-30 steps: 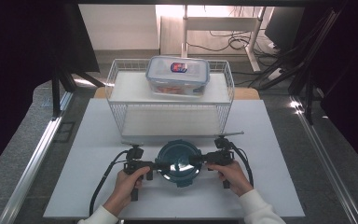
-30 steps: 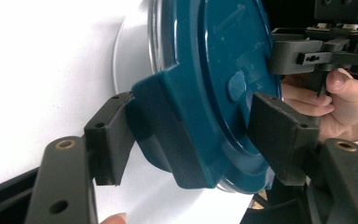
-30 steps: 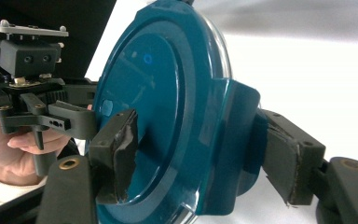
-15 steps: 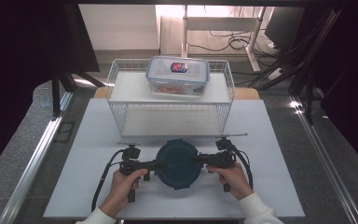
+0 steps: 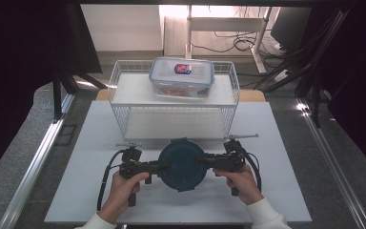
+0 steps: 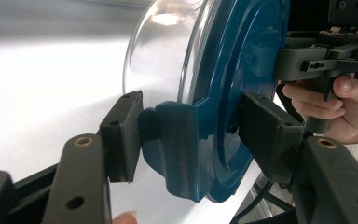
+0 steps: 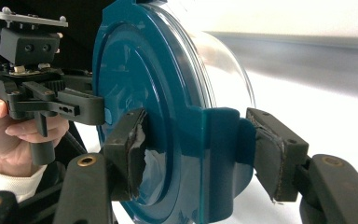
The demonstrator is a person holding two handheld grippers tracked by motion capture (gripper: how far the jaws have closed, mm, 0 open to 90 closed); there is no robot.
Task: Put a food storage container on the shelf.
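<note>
Left gripper (image 5: 158,167) and right gripper (image 5: 205,161) fingers pinch blue lid (image 5: 182,163) tabs, above white tabletop (image 5: 276,191); wire rack (image 5: 124,102) beyond.

Bright backlight; dark margins; blurred close-ups

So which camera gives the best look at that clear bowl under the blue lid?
The left gripper view: the bowl bulges clear beside the lid. The right gripper view shows less of its curve. In the high view the lid covers it.
</note>
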